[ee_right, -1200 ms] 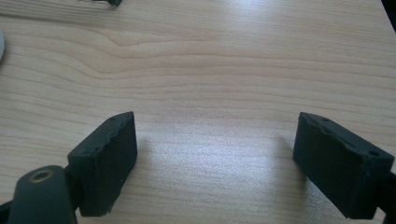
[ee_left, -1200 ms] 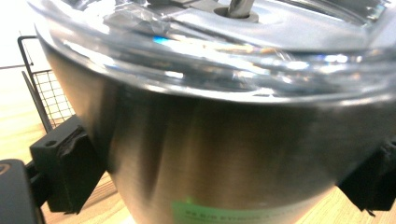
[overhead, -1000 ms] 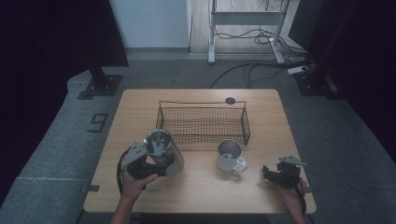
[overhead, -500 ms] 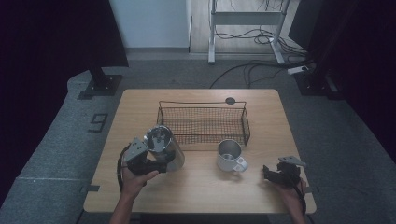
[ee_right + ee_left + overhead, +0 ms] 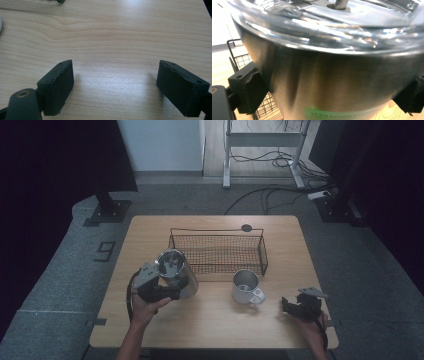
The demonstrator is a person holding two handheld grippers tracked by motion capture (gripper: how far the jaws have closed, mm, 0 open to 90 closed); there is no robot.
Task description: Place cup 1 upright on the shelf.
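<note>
A steel container (image 5: 175,272) with a clear lid is held tilted above the table's left front by my left gripper (image 5: 176,289), which is shut on its body. In the left gripper view the steel wall (image 5: 337,75) sits between the two black pads (image 5: 249,92) of the left gripper (image 5: 329,96). A steel mug (image 5: 245,287) with a white handle stands in front of the wire basket (image 5: 217,231). My right gripper (image 5: 286,304) rests near the front right corner; in its own view the right gripper (image 5: 115,87) stands open over bare wood.
The dark wire basket sits mid-table, just behind the held container and the mug. A small black disc (image 5: 246,227) lies behind it on the wooden table (image 5: 210,325). Cables and stand legs lie on the floor beyond the table.
The steel container in my left gripper has shifted a little toward the basket. The right gripper has stayed where it was.
</note>
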